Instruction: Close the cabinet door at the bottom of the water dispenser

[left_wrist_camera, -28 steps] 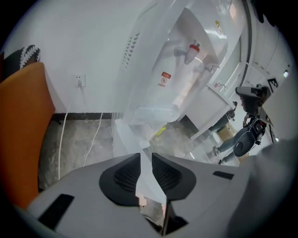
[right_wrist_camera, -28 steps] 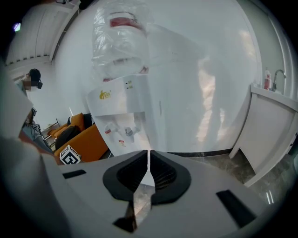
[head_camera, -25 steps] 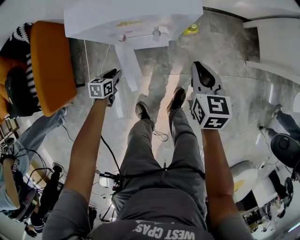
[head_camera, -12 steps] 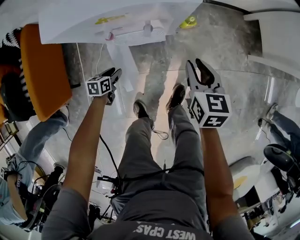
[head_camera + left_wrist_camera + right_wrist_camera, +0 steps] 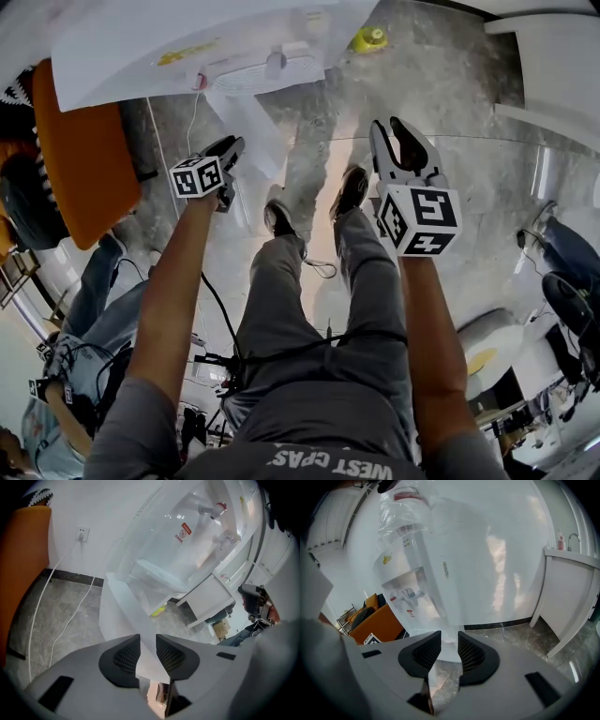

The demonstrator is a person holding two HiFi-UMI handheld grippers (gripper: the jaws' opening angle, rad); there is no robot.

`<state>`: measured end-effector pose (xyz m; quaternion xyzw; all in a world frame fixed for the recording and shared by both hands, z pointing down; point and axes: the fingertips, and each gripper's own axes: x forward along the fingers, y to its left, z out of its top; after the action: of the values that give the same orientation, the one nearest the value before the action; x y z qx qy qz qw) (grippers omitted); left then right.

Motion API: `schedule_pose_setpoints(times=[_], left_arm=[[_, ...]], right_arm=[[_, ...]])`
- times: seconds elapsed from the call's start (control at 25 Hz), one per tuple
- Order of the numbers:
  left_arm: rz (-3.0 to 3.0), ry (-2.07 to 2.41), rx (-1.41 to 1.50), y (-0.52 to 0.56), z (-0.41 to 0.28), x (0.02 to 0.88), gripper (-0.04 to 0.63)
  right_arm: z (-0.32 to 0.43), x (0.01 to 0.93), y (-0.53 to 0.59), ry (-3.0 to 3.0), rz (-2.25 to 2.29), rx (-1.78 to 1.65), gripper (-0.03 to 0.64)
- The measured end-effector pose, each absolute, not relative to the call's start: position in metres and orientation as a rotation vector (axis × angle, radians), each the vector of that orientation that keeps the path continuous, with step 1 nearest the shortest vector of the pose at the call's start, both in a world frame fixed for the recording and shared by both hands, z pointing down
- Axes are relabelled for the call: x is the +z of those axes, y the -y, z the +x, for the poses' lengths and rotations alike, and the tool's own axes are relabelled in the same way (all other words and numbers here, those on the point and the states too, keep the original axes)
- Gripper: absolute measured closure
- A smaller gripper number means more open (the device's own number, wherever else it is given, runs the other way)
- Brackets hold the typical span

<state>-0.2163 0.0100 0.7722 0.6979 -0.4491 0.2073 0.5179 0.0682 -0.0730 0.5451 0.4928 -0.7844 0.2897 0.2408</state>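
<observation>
The white water dispenser [image 5: 187,47] stands at the top of the head view, with its bottom cabinet door [image 5: 246,127] swung out toward me. My left gripper [image 5: 230,148] hovers just left of the door's free edge. In the left gripper view the door panel [image 5: 126,616] shows beyond the gap of the left gripper [image 5: 147,651]; its jaws have just been closing a little, stand apart and hold nothing. My right gripper [image 5: 398,141] is over my right shoe, its jaws having just opened wide, empty. In the right gripper view the right gripper [image 5: 449,648] faces the dispenser [image 5: 422,564].
An orange armchair [image 5: 80,159] stands left of the dispenser. A white power cable [image 5: 51,602] runs to a wall socket [image 5: 82,532]. A yellow object [image 5: 367,39] lies on the floor behind. A white counter [image 5: 553,75] is at the right. Another person's legs [image 5: 94,300] are at the left.
The right gripper's jaws went from shut to wide open. Both grippers have sunk slightly toward the floor, and the dispenser has slid left in the head view.
</observation>
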Motion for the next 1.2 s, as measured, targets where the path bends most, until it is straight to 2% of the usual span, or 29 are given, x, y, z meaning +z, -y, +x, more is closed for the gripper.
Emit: schedule_pose_setpoints(times=[0.28,0.36,0.56,0.84,1.0,1.2], left_arm=[[1.718,1.081,0.508,0.01,-0.185,0.773,0.517],[1.749,1.063,0.508,0.017,-0.173,0.77,0.557],[1.821,1.045,0.518,0.041,-0.143,0.769,0.558],[1.704,1.397,0.494,0.043,-0.181,0.752,0.558],[1.494,1.429,0.358,0.02,-0.195,0.773,0.515],[1.506,1.387,0.224,0.034,-0.183,0.772,0.552]], right_arm=[[0.088,0.549,0.079,2.131,1.376,0.813,0.487],[0.094,0.55,0.081,2.128,1.384,0.819,0.486],[0.108,0.556,0.088,2.116,1.39,0.83,0.488],[0.122,0.562,0.092,2.096,1.378,0.842,0.488],[0.116,0.563,0.099,2.104,1.37,0.848,0.488],[0.114,0.563,0.105,2.111,1.366,0.852,0.488]])
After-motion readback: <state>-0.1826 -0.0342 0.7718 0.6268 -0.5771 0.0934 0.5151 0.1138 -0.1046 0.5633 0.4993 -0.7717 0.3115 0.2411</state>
